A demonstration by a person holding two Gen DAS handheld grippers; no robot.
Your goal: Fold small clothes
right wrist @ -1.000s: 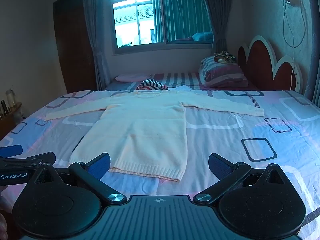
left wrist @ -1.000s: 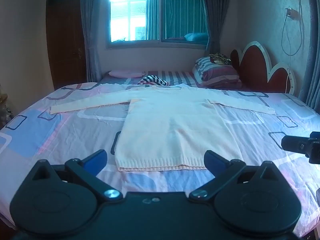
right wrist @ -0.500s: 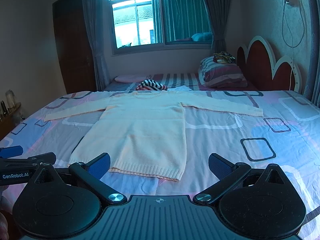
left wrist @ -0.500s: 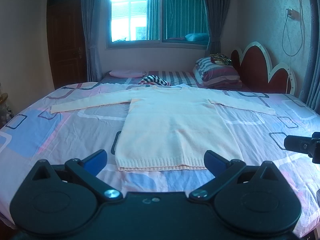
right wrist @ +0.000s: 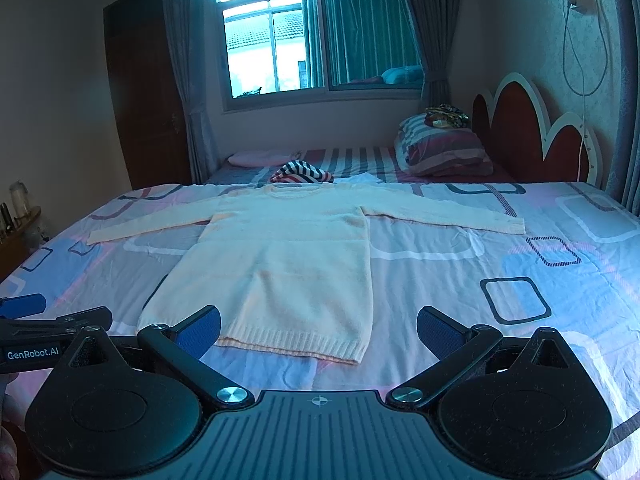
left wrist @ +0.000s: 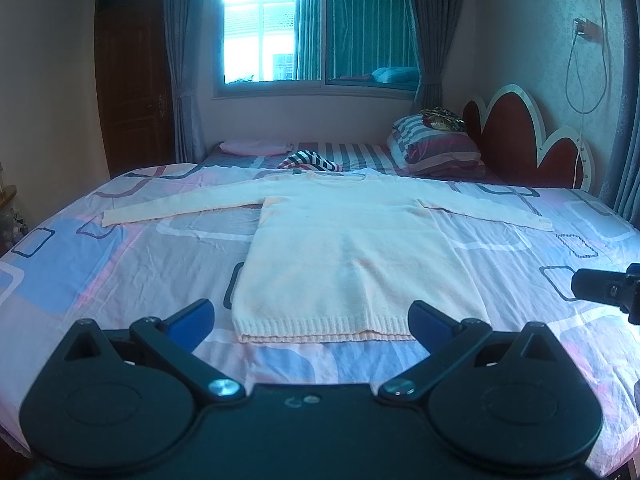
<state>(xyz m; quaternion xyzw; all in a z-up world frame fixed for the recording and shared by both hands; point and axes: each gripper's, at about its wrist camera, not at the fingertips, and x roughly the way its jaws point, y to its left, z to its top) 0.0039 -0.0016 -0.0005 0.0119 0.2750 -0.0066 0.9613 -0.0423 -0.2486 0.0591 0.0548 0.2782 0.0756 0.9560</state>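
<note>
A cream long-sleeved knit sweater [left wrist: 344, 248] lies flat and face up on the bed, sleeves spread to both sides, hem toward me. It also shows in the right wrist view [right wrist: 288, 256]. My left gripper [left wrist: 312, 318] is open and empty, hovering just short of the hem. My right gripper [right wrist: 318, 326] is open and empty, near the hem's right corner. The right gripper's tip shows at the left view's right edge [left wrist: 604, 290]; the left gripper shows at the right view's left edge [right wrist: 44, 332].
The bed has a pink and blue patterned sheet [left wrist: 120, 264]. A striped garment [left wrist: 310, 162] lies beyond the collar. Striped pillows [left wrist: 436, 148] and a red headboard [left wrist: 520, 148] stand at the far right. A window and a dark door are behind.
Almost nothing has moved. Both grippers stay open near the hem; the right gripper has drifted very slightly.
</note>
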